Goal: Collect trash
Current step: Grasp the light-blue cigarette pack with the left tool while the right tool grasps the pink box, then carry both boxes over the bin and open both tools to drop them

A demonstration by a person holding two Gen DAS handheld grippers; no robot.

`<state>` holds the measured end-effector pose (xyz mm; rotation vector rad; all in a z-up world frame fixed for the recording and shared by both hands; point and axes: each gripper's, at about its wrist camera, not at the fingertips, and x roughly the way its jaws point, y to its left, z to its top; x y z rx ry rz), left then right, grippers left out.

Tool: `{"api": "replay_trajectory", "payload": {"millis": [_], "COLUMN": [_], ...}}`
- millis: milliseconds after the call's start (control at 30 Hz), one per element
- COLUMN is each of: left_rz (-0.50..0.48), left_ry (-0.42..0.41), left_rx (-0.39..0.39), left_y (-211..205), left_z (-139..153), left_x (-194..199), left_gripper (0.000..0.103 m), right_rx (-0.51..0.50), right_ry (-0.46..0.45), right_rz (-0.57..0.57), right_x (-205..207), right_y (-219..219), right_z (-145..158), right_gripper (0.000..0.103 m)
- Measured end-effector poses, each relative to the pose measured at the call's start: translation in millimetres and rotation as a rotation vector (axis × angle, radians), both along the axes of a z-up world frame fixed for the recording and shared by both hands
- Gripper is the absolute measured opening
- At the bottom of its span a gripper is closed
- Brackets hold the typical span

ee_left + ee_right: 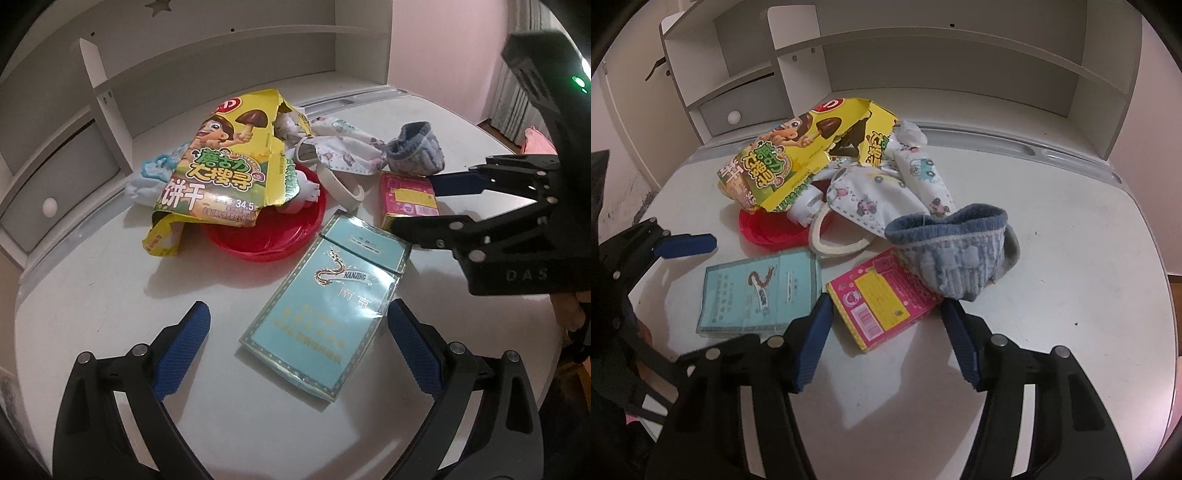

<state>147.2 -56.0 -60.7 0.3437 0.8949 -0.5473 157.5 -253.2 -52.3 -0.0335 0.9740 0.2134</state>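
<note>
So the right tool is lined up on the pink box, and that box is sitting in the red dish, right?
Not quite. The right wrist view shows the pink box on the bare desk, apart from the red dish. The right tool is lined up on it.

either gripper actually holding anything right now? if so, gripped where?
Nothing held. Left gripper is open around the teal cigarette pack; right gripper is open, straddling the pink box.
</note>
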Motion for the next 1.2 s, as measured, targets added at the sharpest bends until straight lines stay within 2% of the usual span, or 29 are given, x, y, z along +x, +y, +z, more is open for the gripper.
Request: {"api": "replay_trajectory", "payload": {"millis": [300,333,367,400,500,700,800,967,1100,1200], "left_rz": [-0.006,-0.009,-0.018,-0.024,-0.020,-0.040,-0.100,-0.264,-0.424,-0.552], "left_ry": [0.024,0.021,0.012,0.009,0.025,0.000,-0.017,-0.007,0.035,0.083], "left_rx": [-0.019,-0.022,-0.025,-0.022,-0.017,-0.047,-0.069,-0.124,-0.170,-0.199], "left_y": [-5.5,-6.2,-7.3,-8.5,-12.2,-32.7,-66.0,-154.5,-233.1,-300.7], "left_z": [-3.1,-2.5,-0.8,1.9,5.6,28.5,41.2,51.4,47.8,32.8], "left_x": [11.9,10.9,9.5,6.2,-4.5,-46.3,-70.6,-112.8,-149.8,-184.5], "left_gripper": [0.092,0.089,0.075,0.066,0.059,0.057,0.057,0.057,0.057,0.057], "right_rx": [0.023,0.026,0.028,0.029,0.034,0.044,0.072,0.084,0.093,0.108], "right_ry": [-0.011,-0.009,-0.009,-0.009,-0.015,-0.045,-0.063,-0.087,-0.083,-0.056], "right_rz": [-0.010,-0.011,-0.013,-0.021,-0.044,-0.154,-0.261,-0.473,-0.683,-0.820], "right_x": [-27.2,-31.5,-35.8,-44.3,-64.8,-127.1,-161.6,-219.9,-279.4,-319.3], "right_y": [-22.3,-25.3,-27.9,-34.0,-49.2,-103.2,-145.9,-224.4,-298.6,-346.5], "right_z": [8.2,8.7,9.3,10.4,14.0,23.9,27.7,25.0,9.3,-10.7], "right_gripper": [0.056,0.056,0.056,0.056,0.056,0.056,0.056,0.056,0.056,0.056]}}
